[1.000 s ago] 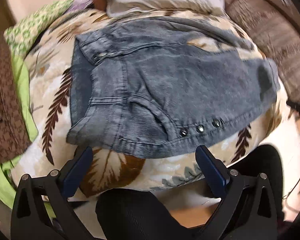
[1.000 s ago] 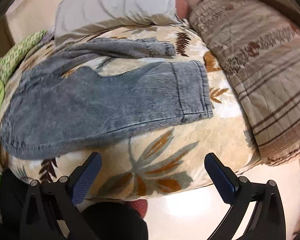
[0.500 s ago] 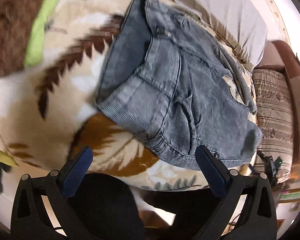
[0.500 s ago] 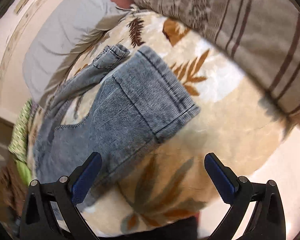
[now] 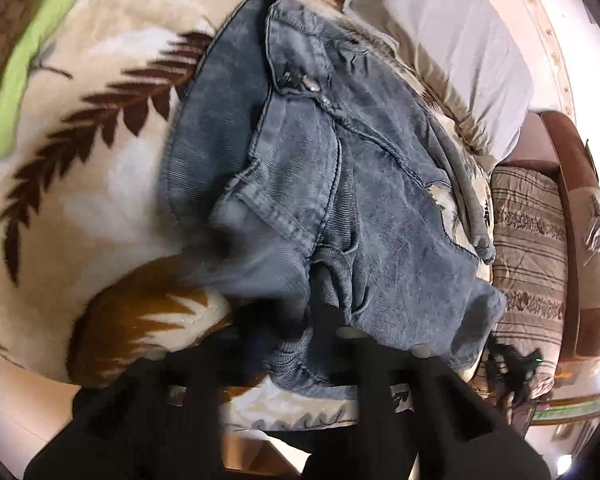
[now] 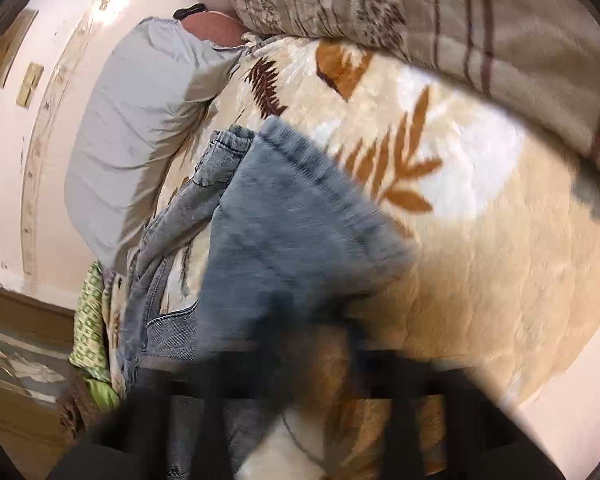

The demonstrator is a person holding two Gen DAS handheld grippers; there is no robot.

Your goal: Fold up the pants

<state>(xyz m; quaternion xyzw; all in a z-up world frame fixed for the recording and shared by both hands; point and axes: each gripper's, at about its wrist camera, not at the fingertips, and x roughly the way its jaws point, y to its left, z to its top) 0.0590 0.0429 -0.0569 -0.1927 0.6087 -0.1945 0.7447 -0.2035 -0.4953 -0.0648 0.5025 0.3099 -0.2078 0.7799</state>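
Note:
Grey-blue corduroy pants lie spread on a cream leaf-print blanket. In the left wrist view my left gripper is shut on the near waistband corner, and the fabric bunches up between the black fingers. In the right wrist view the near pant leg ends in a hem close to the camera, and the second leg lies beyond it. My right gripper is shut on the near leg's cuff; the picture is blurred by motion.
A grey pillow lies at the head of the bed, also in the right wrist view. A brown striped quilt borders the blanket. Green patterned cloth lies at the blanket's other side.
Both grippers were open above the pants. They have dropped down, tilted and closed: the left on the waistband corner, the right on the leg cuff.

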